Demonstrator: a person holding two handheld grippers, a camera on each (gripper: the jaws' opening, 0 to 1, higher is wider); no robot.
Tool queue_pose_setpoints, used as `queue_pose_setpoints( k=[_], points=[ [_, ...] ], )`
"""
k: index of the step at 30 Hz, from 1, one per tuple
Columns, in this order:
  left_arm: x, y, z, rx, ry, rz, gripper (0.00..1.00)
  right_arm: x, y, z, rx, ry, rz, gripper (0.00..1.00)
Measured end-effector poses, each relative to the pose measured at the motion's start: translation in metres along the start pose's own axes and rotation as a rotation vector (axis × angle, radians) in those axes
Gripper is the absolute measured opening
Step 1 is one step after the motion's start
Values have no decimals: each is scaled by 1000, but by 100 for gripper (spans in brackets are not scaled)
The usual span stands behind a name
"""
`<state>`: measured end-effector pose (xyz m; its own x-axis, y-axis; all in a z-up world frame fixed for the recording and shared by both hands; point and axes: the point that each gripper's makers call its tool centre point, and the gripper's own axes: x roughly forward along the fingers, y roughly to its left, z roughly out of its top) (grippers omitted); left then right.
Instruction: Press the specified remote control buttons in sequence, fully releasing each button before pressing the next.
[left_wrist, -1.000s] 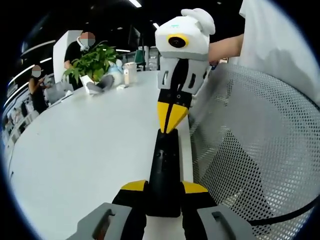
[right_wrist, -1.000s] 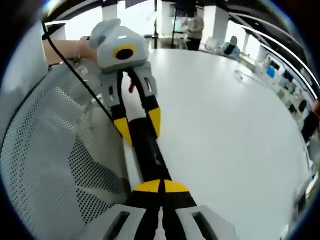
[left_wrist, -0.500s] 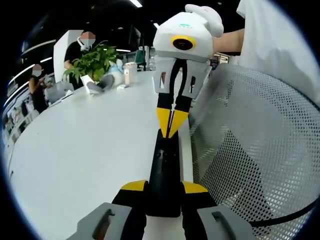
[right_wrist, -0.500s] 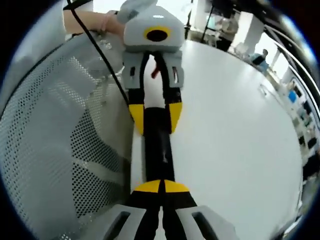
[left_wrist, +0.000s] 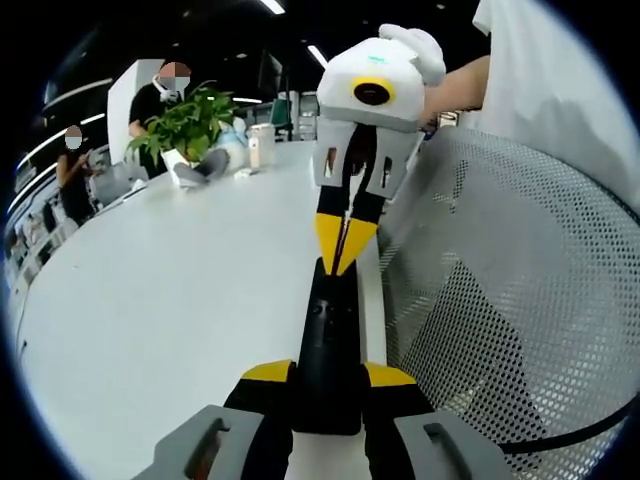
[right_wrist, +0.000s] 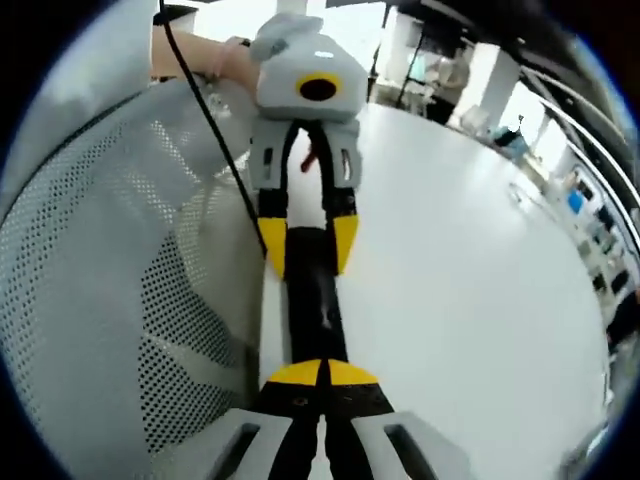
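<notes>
Black remote control (left_wrist: 328, 340) held off white counter (left_wrist: 160, 300), beside mesh chair back (left_wrist: 500, 300). Left tool (left_wrist: 327, 385) clamps remote's near end, jaws narrow. Right tool (left_wrist: 343, 250) pinched together, tip at remote's far end. Remote likely light, stiff, slick plastic; grip long edges, clear of buttons.

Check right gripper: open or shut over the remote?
Shut. The right gripper has its yellow-tipped fingers meeting with no gap, tips at the black remote, which the left gripper clamps by its other end.
</notes>
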<state>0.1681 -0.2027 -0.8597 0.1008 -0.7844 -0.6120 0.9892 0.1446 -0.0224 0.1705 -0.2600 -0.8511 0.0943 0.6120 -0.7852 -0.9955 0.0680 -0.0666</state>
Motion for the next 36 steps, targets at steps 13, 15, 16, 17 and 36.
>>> queue_pose_setpoints(
  k=[13, 15, 16, 17, 36],
  points=[
    [0, 0, 0, 0, -1, 1, 25, 5, 4, 6, -25, -5, 31, 2],
    [0, 0, 0, 0, 0, 1, 25, 4, 4, 6, -23, -1, 33, 2],
    [0, 0, 0, 0, 0, 1, 25, 4, 4, 6, -27, 1, 34, 2],
    [0, 0, 0, 0, 0, 1, 25, 4, 4, 6, -29, 3, 35, 2],
    [0, 0, 0, 0, -1, 0, 25, 4, 3, 2, -3, 116, 83, 8]
  ],
)
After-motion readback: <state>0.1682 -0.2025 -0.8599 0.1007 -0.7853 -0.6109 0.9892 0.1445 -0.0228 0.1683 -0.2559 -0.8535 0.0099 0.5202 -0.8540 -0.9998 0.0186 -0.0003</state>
